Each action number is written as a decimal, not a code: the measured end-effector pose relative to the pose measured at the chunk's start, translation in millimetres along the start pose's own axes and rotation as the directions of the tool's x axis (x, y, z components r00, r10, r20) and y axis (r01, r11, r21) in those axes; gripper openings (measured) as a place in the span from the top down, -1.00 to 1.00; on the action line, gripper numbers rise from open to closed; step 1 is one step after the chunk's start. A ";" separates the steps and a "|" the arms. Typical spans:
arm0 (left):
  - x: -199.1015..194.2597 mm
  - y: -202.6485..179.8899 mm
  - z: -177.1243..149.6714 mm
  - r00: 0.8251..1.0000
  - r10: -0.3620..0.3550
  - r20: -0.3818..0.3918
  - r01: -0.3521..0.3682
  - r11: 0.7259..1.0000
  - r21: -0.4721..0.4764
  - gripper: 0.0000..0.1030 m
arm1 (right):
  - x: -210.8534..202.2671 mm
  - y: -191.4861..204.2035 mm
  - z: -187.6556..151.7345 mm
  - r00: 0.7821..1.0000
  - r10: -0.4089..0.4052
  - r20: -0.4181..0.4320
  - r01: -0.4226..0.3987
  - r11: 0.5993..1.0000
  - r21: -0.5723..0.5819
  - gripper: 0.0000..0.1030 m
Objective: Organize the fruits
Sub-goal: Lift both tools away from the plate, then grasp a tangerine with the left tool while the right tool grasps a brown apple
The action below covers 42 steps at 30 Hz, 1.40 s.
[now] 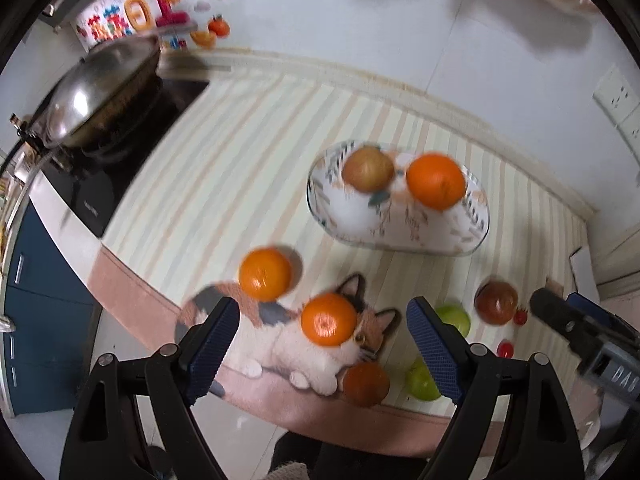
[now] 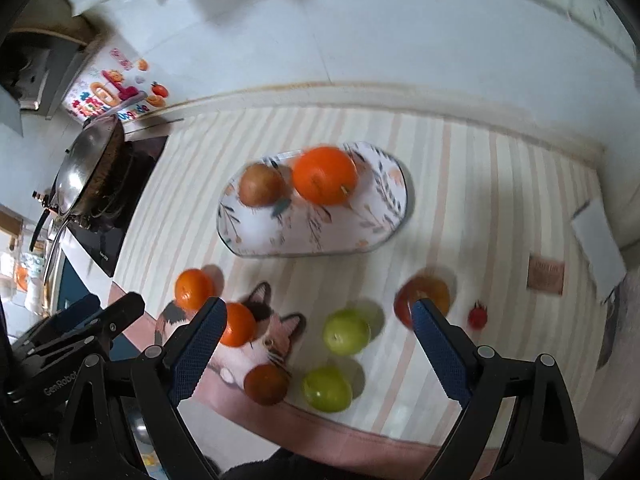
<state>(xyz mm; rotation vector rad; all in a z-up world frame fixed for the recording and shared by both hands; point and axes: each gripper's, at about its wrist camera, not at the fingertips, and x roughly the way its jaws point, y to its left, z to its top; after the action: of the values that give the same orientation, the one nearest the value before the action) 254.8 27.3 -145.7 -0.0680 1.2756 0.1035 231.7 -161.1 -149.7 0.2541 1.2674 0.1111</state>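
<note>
An oval floral plate (image 1: 416, 236) (image 2: 360, 232) holds a brownish apple (image 1: 368, 170) (image 2: 262, 185) and a big orange (image 1: 436, 181) (image 2: 324, 175). On the striped mat lie two small oranges (image 1: 265, 274) (image 1: 329, 319) (image 2: 193, 289) (image 2: 239, 324), two green apples (image 2: 346, 331) (image 2: 327, 389), a dark red fruit (image 1: 366, 384) (image 2: 266, 384), a red-orange fruit (image 1: 496, 302) (image 2: 430, 290) and small red tomatoes (image 1: 520, 317) (image 2: 477, 316). My left gripper (image 1: 324, 336) is open and empty above the nearer orange. My right gripper (image 2: 316, 340) is open and empty above the green apples.
A lidded wok (image 1: 96, 96) (image 2: 86, 168) sits on a black hob at the left. The mat's front edge runs just under the grippers. A white card (image 2: 598, 246) and brown coaster (image 2: 546, 274) lie at right. The tiled wall has a socket (image 1: 620, 100).
</note>
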 end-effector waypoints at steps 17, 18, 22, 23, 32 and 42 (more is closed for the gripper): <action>143.9 -0.7 -16.7 0.943 0.002 -0.332 -0.029 0.997 -0.075 -0.66 | 116.0 -113.9 12.5 0.974 -0.024 -0.226 0.064 0.983 0.174 -0.86; 148.4 -0.7 -16.6 0.939 0.002 -0.343 -0.030 0.997 -0.077 -0.66 | 119.7 -114.3 13.3 0.972 -0.019 -0.234 0.060 0.983 0.173 -0.86; 167.3 -1.2 -15.5 0.925 -0.007 -0.380 -0.030 0.995 -0.090 -0.66 | 136.5 -113.5 16.0 0.961 -0.018 -0.275 0.060 0.987 0.147 -0.85; 170.8 -1.6 -15.3 0.923 -0.008 -0.385 -0.029 0.995 -0.092 -0.66 | 140.2 -111.3 15.8 0.959 -0.020 -0.282 0.062 0.988 0.139 -0.85; 182.6 -3.3 -22.5 0.922 0.006 -0.387 -0.037 0.997 -0.075 -0.21 | 167.7 -104.8 14.5 0.939 -0.029 -0.342 0.072 0.991 0.116 -0.48; 163.9 -12.9 -23.9 0.947 0.025 -0.320 -0.046 0.997 -0.060 -0.20 | 165.1 -94.0 9.8 0.952 -0.060 -0.300 0.079 0.996 0.052 -0.32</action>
<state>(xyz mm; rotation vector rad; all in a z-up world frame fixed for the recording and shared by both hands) 280.6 18.4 -309.6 -0.1234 1.5981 0.1717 284.9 -216.6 -323.8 0.2532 1.5810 0.0493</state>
